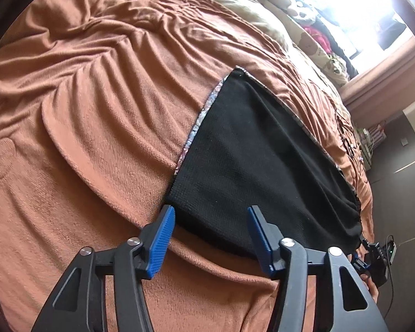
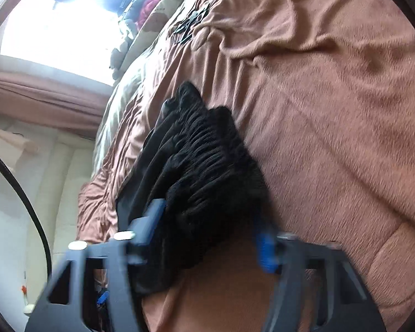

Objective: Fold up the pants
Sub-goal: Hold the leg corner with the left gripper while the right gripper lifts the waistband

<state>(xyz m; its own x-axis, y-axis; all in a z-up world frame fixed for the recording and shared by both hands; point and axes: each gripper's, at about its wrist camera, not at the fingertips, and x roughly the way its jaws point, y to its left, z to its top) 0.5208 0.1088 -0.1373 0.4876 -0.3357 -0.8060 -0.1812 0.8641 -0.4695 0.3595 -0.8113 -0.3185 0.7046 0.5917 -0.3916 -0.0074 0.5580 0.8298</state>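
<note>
Black pants point(image 1: 257, 166) lie between the left hand-held gripper point(image 1: 210, 221) fingers

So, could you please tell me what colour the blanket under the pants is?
Rust-orange fleece blanket, clearest in the left wrist view.

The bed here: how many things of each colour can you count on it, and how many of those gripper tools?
Black: 1, the pants, lying on the cover.
Orange-brown: 1, the bed cover.
Beige with brown spots: 1, the pillow at the far end.
Black tools with blue pads: 2, the left gripper and the right gripper.
Total: 5.
</note>
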